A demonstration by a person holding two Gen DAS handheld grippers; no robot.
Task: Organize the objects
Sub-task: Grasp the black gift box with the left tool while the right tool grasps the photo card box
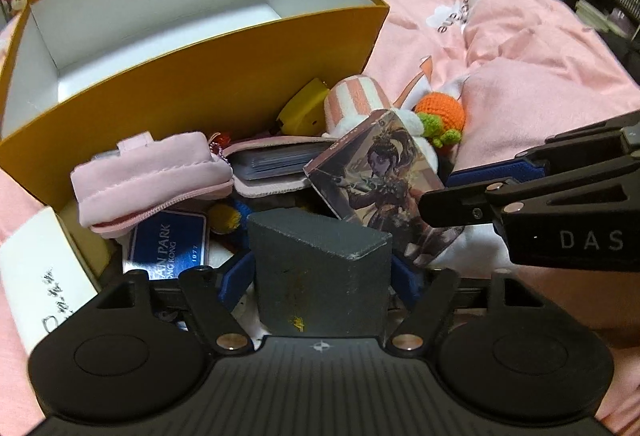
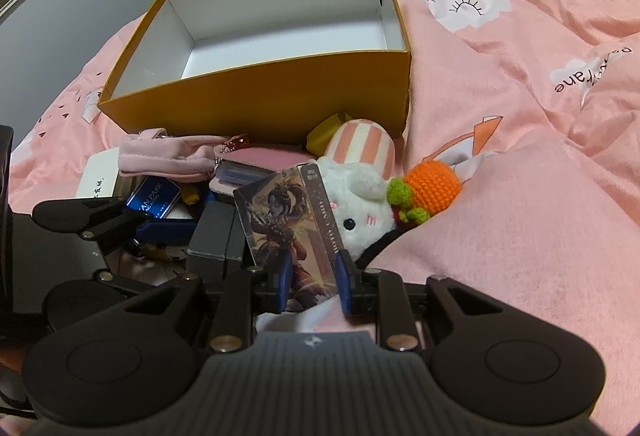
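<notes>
An open orange box (image 2: 260, 95) with a white, bare inside stands on the pink bed. In front of it lies a heap of small items. My left gripper (image 1: 320, 276) sits over the heap with a dark grey box (image 1: 320, 248) between its blue pads (image 1: 236, 276), which lie against the box's two sides. My right gripper (image 2: 315, 280) is shut on an illustrated card box (image 2: 280, 220), held upright at its lower end. In the left wrist view the right gripper (image 1: 452, 191) comes in from the right, and the card box (image 1: 372, 171) leans just right of the grey box.
The heap holds a pink pouch (image 1: 152, 171), a pink card holder (image 1: 272, 163), a blue tag (image 1: 168, 244), a yellow item (image 1: 304, 107), a white plush (image 2: 356, 207) with a striped hat and a crochet carrot (image 2: 436, 183). A white card (image 1: 36, 276) lies at left. The pink duvet (image 2: 520, 236) rises at right.
</notes>
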